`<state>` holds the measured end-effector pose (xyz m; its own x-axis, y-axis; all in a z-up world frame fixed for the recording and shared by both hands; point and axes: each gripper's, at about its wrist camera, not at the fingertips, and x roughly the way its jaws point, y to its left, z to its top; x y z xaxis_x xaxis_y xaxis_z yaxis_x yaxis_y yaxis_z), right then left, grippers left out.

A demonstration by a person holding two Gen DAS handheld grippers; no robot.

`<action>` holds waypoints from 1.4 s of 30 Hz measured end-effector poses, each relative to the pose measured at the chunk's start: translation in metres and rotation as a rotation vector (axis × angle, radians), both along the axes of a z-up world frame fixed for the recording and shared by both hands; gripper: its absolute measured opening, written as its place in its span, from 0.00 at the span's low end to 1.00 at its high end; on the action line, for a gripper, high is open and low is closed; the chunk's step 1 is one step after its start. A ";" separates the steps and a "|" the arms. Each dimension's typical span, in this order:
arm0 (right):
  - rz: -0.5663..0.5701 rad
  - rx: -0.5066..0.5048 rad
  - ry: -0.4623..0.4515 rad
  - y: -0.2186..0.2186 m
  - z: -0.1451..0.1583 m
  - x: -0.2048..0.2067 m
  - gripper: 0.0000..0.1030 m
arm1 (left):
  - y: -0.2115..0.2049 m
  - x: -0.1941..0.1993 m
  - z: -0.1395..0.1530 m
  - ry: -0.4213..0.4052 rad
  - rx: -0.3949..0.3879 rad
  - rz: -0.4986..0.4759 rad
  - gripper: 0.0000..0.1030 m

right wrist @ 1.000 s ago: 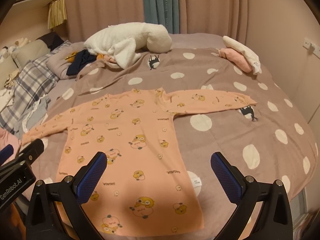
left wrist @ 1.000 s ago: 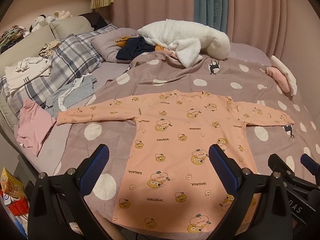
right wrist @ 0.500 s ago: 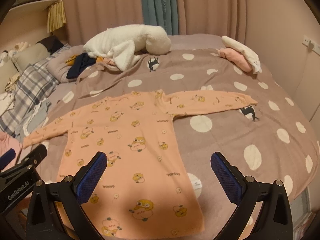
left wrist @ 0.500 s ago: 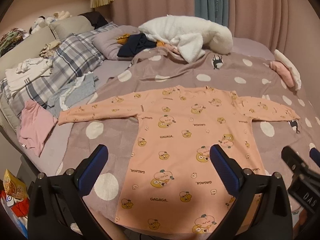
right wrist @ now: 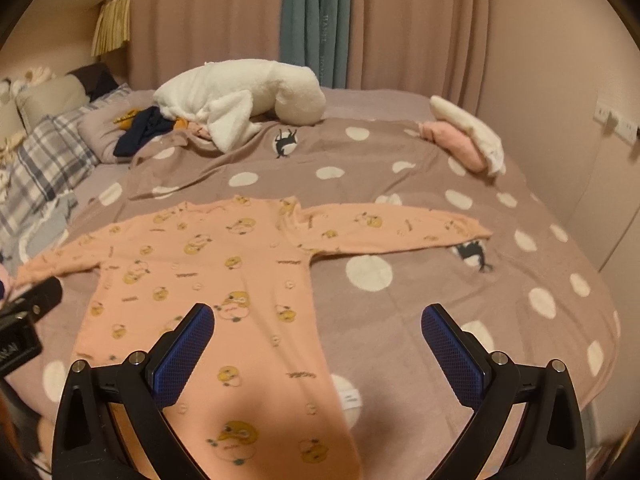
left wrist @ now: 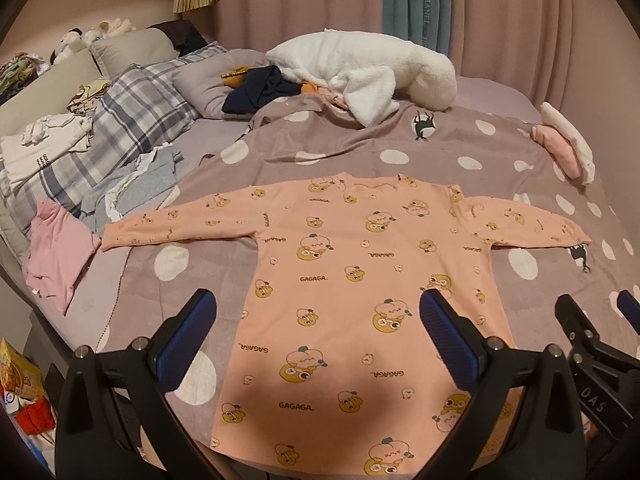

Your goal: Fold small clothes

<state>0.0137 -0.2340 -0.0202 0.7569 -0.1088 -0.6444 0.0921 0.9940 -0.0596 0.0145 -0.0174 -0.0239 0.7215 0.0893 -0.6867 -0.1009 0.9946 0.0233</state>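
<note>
A small peach long-sleeved shirt with cartoon prints [left wrist: 360, 280] lies flat on the dotted mauve blanket [left wrist: 320, 148], both sleeves spread out; it also shows in the right wrist view [right wrist: 224, 280]. My left gripper [left wrist: 318, 320] is open and empty, hovering over the shirt's lower left part. My right gripper [right wrist: 318, 332] is open and empty above the shirt's lower right edge. The right gripper shows at the right edge of the left view [left wrist: 592, 344].
A white fleece garment [left wrist: 368, 68] and dark clothes [left wrist: 260, 88] lie at the back. Folded pink and white clothes [right wrist: 468, 140] sit at the far right. Plaid pillow [left wrist: 120, 120], grey [left wrist: 132, 184] and pink [left wrist: 56, 252] garments lie left.
Both grippers stay open and have shifted slightly; the shirt sits a little further right in the left view and has not moved on the bed.
</note>
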 end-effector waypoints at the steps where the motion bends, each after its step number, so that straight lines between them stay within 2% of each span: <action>1: 0.005 0.008 0.001 -0.001 0.000 -0.001 1.00 | 0.000 -0.001 0.001 -0.004 0.002 0.007 0.99; 5: 0.030 0.087 0.011 -0.007 0.003 -0.003 1.00 | 0.000 -0.003 0.001 -0.006 0.007 0.011 0.99; 9: 0.042 0.225 0.027 -0.022 -0.004 -0.003 1.00 | 0.002 -0.005 -0.001 -0.005 -0.019 0.002 0.99; 12: 0.049 0.345 0.030 -0.051 -0.019 0.001 1.00 | 0.003 -0.002 -0.007 0.016 -0.021 0.039 0.99; 14: 0.030 0.378 0.055 -0.077 -0.031 0.010 1.00 | 0.002 0.000 -0.010 0.030 -0.021 0.035 0.99; 18: -0.109 0.402 0.086 -0.152 -0.047 0.028 1.00 | -0.003 0.007 -0.014 0.017 -0.023 0.043 0.99; 23: -0.149 0.589 0.047 -0.241 -0.058 0.050 1.00 | -0.014 0.029 -0.026 0.040 -0.041 0.026 0.99; 25: -0.147 0.702 0.038 -0.272 -0.069 0.069 1.00 | -0.018 0.037 -0.033 0.052 -0.040 0.026 0.99; 27: -0.207 0.839 0.036 -0.301 -0.088 0.092 0.99 | -0.023 0.046 -0.042 0.064 -0.029 0.025 0.99; 30: -0.210 1.055 0.032 -0.326 -0.117 0.127 0.88 | -0.028 0.058 -0.054 0.092 0.005 0.022 0.99; 32: -0.213 1.119 0.029 -0.333 -0.129 0.149 0.83 | -0.032 0.067 -0.063 0.104 0.045 0.024 0.99; 36: -0.388 1.014 0.127 -0.347 -0.145 0.190 0.61 | -0.032 0.071 -0.076 0.133 0.049 0.009 0.99; 38: -0.433 1.052 0.095 -0.354 -0.145 0.194 0.52 | -0.034 0.073 -0.082 0.147 0.077 0.000 0.99; 39: -0.464 1.074 0.055 -0.357 -0.142 0.192 0.51 | -0.034 0.074 -0.084 0.151 0.092 0.003 0.99; 41: -0.484 1.058 0.026 -0.359 -0.137 0.195 0.44 | -0.036 0.077 -0.088 0.166 0.126 0.006 0.99; 42: -0.506 1.042 0.037 -0.361 -0.135 0.199 0.35 | -0.036 0.078 -0.089 0.170 0.125 0.001 0.99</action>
<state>0.2130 -0.5950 -0.1553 0.7574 0.2027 -0.6206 0.5085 0.4130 0.7555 0.0930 -0.0537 -0.1132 0.5960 0.1827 -0.7819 -0.0864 0.9827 0.1638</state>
